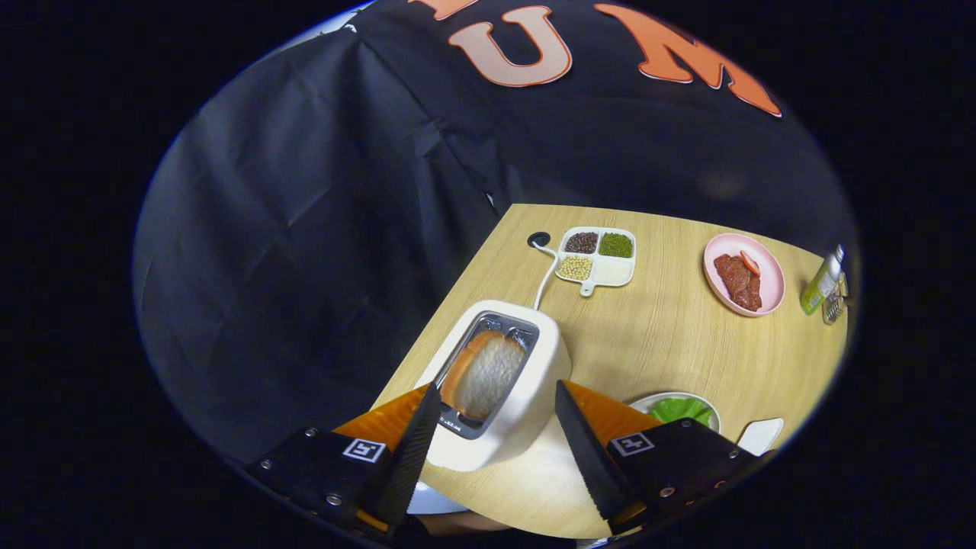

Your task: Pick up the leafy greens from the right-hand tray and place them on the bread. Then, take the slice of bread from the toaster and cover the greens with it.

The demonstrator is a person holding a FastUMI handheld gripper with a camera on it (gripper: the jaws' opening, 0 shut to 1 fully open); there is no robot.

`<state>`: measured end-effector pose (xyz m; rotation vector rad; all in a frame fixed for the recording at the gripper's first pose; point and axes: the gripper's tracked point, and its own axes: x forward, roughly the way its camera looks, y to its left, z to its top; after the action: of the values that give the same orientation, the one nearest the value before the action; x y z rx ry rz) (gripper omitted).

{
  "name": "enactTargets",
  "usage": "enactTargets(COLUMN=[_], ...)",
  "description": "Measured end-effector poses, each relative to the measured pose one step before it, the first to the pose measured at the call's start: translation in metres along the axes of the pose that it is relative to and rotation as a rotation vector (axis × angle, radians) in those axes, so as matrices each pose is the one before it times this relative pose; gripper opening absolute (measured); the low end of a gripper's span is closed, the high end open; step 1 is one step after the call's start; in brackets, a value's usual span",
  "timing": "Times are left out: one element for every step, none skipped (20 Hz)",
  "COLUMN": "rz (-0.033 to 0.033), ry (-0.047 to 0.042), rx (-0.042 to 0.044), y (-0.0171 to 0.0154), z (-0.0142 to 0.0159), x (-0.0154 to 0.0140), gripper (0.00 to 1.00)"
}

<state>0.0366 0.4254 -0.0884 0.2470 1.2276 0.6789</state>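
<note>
A white toaster (pixel 526 396) stands on the wooden table (pixel 671 343), and a slice of bread (pixel 482 374) leans in its slot. My gripper (pixel 497 396) hovers above the toaster, open, with the slot and the bread between its two fingers. The left finger (pixel 415 450) is beside the toaster's left edge, the right finger (pixel 583 450) beside its right side. Neither finger touches the bread. Leafy greens (pixel 681 409) lie on a white plate (pixel 648 400) just right of the right finger, partly hidden by the gripper body.
A white divided dish (pixel 621 271) with beans and grains sits beyond the toaster, near a cable (pixel 546 278) and its hole. A pink plate (pixel 768 267) with meat lies far right, next to a green bottle (pixel 822 284). A white object (pixel 761 435) lies near the greens.
</note>
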Motion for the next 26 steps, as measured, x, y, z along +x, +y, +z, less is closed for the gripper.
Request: enactTargets(rz=[-0.00641,-0.00334,-0.00164,-0.00246,-0.00544,-0.00961,-0.01021,-0.00807,-0.01003,-0.01072,-0.01065,-0.01095,-0.01128,-0.00195,0.00869,0.00807,0.00658,0.00645,0.01645,0.01444,0.01619,0.01723,0.01610,0.01478,0.01037,0.00377], ry=[0.01291,0.01599,0.02093,0.01847,0.01470,0.01474,0.01448,0.01038,0.01289,0.00935,0.01253,-0.00761,-0.02017,-0.00965,0.00501,0.00536,-0.00566,-0.00757,-0.00881,-0.02450,-0.02509,-0.01677,-0.01462,-0.01692,-0.01558,-0.01539], rx=[0.00341,0.00350,-0.00261,-0.00086,-0.00462,-0.00685,-0.00374,0.00329,0.00875,0.01191,0.00941,0.00688,-0.00233,-0.00158,0.00492,0.00003,0.00717,0.01433,0.00194,-0.00118,0.00248,0.00365,0.00493,0.00479,0.00247,0.00068], y=[0.00418,0.00451,0.00315,0.00497,0.00265,-0.00048,-0.00121,-0.00201,-0.00350,-0.00265,-0.00232,-0.00015,-0.00243,0.00010,0.00116,-0.00004,-0.00167,-0.00056,0.00021,-0.00048,0.00034,0.00152,0.00029,0.00012,-0.00007,-0.00283], z=[0.00171,-0.00078,-0.00022,-0.00043,-0.00042,-0.00172,-0.00092,-0.00185,-0.00018,-0.00160,-0.00174,0.00154,0.00475,0.00149,-0.00179,-0.00202,0.00148,-0.00004,0.00045,0.00222,0.00306,-0.00142,0.00099,0.00121,0.00063,0.00091], x=[0.00674,0.00591,0.00696,0.00478,0.00699,0.00554,0.00688,0.00717,0.00537,0.00265,-0.00043,-0.00003,-0.00088,0.00244,0.00108,-0.00217,-0.00080,-0.00192,-0.00470,-0.00504,-0.00548,-0.00584,-0.00703,-0.00813,-0.00593,-0.00785], gripper=[0.91,0.91,0.91,0.91,0.89,0.87,0.85,0.83,0.79,0.76,0.67,0.61,0.45,0.37,0.27,0.25,0.21,0.19,0.16,0.15,0.13,0.12,0.12,0.12,0.12,0.12])
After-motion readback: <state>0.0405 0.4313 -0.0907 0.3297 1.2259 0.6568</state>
